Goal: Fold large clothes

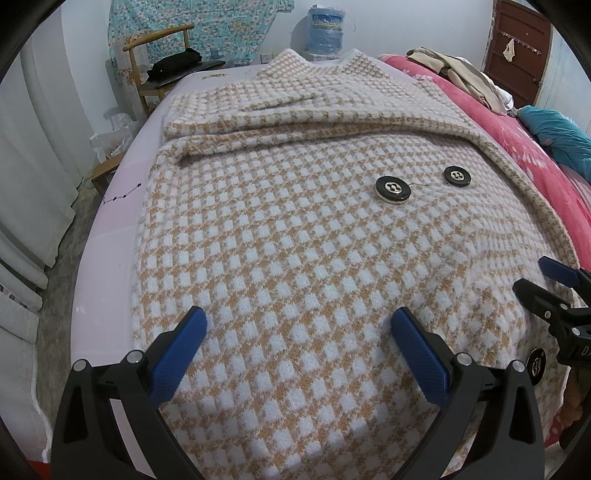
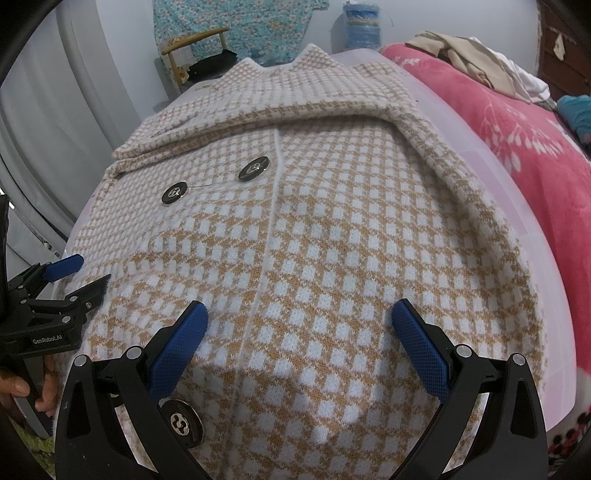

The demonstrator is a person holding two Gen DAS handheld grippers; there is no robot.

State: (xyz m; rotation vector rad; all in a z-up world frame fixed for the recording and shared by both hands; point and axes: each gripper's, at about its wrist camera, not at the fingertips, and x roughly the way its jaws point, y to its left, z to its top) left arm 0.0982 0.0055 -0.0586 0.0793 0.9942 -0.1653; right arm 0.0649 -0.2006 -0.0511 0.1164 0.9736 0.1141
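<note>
A large tan-and-white houndstooth knit coat lies flat on a pale pink bed sheet, sleeves folded across its upper part, collar at the far end. Two black buttons sit near its middle. My left gripper is open just above the coat's near hem, holding nothing. My right gripper is open above the hem on the other side of the white front seam, with a black button under its left finger. Each gripper shows at the edge of the other's view, the right one and the left one.
A pink floral blanket with beige clothes lies along the bed's right side. A wooden chair with dark items, a hanging teal cloth, and a blue water jug stand beyond the bed. White curtains hang at left.
</note>
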